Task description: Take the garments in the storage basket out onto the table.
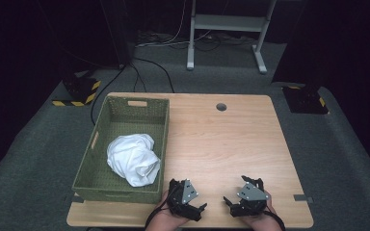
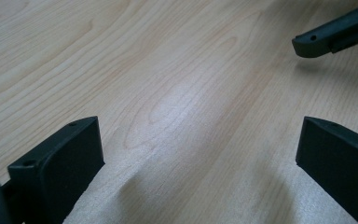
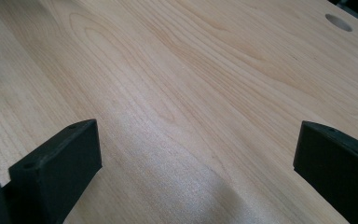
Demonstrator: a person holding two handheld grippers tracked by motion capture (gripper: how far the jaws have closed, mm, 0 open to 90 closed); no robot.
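Observation:
A green woven basket (image 1: 90, 169) stands on the left part of the wooden table (image 1: 231, 139), with a crumpled white cloth (image 1: 132, 159) lying inside it. My left gripper (image 1: 189, 196) rests near the table's front edge, just right of the basket's near corner. In its own view the left gripper (image 2: 198, 144) is open wide over bare wood. My right gripper (image 1: 244, 195) sits a short way to its right, and in its own view the right gripper (image 3: 198, 144) is open too, with nothing between the jaws. One jaw of the right gripper (image 2: 331, 35) pokes into the left gripper view.
A round cable hole (image 1: 221, 107) is cut into the table near its far edge, and the cable hole (image 3: 338, 22) also appears in the right gripper view. Beyond the table, a white desk frame (image 1: 226, 29) and cables lie on the dark carpet.

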